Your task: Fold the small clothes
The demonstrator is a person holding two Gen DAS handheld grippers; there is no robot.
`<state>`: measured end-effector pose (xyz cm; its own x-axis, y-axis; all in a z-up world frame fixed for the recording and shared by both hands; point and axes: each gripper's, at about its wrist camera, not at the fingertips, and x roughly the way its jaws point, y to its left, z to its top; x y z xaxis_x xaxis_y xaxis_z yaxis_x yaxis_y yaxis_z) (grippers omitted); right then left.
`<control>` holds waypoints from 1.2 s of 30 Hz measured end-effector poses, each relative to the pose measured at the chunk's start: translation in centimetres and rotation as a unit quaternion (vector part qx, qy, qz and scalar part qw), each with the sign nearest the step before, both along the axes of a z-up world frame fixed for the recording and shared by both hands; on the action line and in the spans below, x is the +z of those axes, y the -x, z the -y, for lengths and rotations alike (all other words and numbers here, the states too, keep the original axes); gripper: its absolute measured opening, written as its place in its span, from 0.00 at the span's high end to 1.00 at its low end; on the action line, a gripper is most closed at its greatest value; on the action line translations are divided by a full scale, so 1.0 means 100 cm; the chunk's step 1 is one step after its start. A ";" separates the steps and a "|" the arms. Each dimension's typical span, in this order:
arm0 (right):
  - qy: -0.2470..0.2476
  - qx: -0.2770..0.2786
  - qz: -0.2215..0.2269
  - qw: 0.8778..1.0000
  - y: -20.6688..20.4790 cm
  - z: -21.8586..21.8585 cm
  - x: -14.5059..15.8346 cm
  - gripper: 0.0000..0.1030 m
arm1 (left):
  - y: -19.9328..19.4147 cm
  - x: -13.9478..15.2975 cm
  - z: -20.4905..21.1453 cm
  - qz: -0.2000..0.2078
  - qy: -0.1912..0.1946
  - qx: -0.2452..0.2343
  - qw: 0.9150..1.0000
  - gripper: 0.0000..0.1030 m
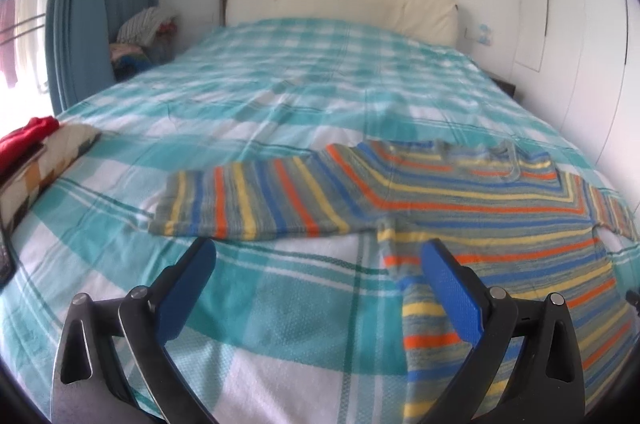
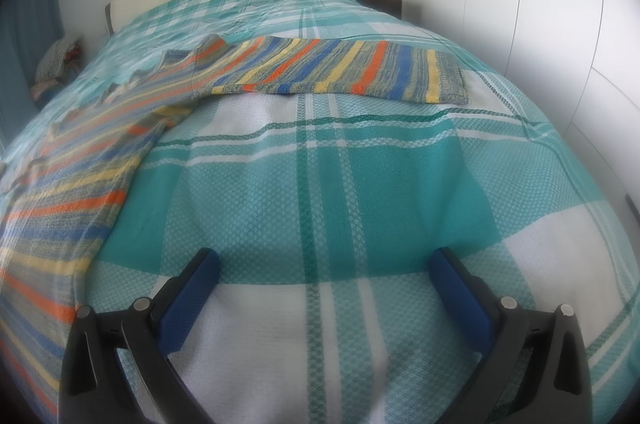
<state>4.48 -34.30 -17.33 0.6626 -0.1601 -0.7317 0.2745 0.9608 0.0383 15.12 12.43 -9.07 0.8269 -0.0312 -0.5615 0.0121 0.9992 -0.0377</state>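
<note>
While both tools gape wide and empty, the striped sweater (image 1: 460, 208) lies across the bed (image 1: 280, 84), nearer the left tool (image 1: 318, 256), toward one o'clock.

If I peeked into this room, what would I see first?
First, the stripy sweater in orange, blue and yellow, spread flat on the big bed's teal checked blanket, sleeves stretched out sideways. Next, two open grippers with blue fingers, left and right, both empty above the blanket.
</note>
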 end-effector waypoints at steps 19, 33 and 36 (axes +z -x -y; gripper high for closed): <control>0.000 0.000 0.000 1.000 0.000 0.000 0.000 0.00 | 0.007 0.005 -0.004 0.035 -0.016 0.025 0.999 0.01; 0.000 0.000 -0.002 1.000 0.000 0.000 0.000 0.00 | 0.001 -0.007 0.000 0.015 -0.041 0.031 0.999 0.01; -0.003 0.007 -0.027 1.000 -0.006 0.000 0.003 0.00 | -0.002 -0.010 0.002 0.006 -0.044 0.028 0.999 0.01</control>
